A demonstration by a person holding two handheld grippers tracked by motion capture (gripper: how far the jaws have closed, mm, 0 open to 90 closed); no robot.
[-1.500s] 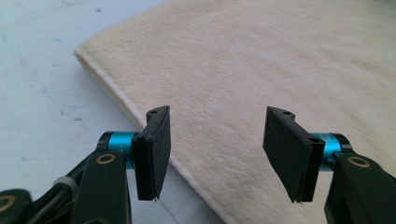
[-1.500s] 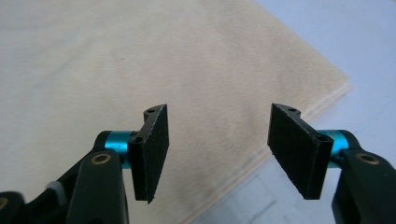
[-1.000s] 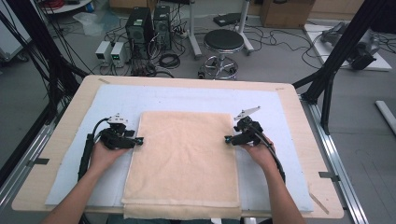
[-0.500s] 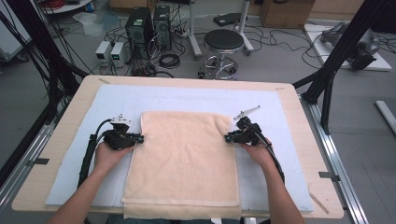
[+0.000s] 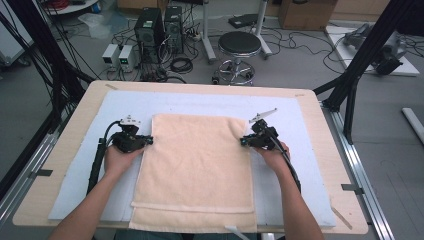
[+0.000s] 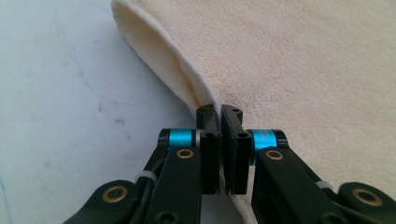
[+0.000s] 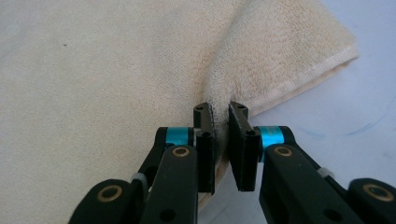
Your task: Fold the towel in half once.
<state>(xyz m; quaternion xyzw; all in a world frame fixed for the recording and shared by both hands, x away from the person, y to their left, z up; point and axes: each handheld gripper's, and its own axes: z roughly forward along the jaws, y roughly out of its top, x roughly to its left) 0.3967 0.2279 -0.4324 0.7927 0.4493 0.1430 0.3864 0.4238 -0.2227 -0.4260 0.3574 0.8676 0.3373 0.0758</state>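
One soft, fuzzy cream cloth towel (image 5: 197,167) is laid flat on the pale blue mat (image 5: 75,185), its long side running from 12 to 6 o'clock. Its 9 o'clock edge is pinched by the left black gripper (image 5: 148,141), whose jaws have just been closing. Its 3 o'clock edge is pinched by the right black gripper (image 5: 243,142), also just closed. A round black stool (image 5: 240,44) is seen at 12 o'clock, past the wooden table (image 5: 320,130).

The cream towel (image 6: 303,60) pinched between the fingers (image 6: 208,140) is matt, nubby terry cloth. The fingers are smooth black plastic with glossy blue metal collars, and beside them lies a pale, faintly fuzzy mat (image 6: 70,93) over a wooden table (image 5: 320,125).
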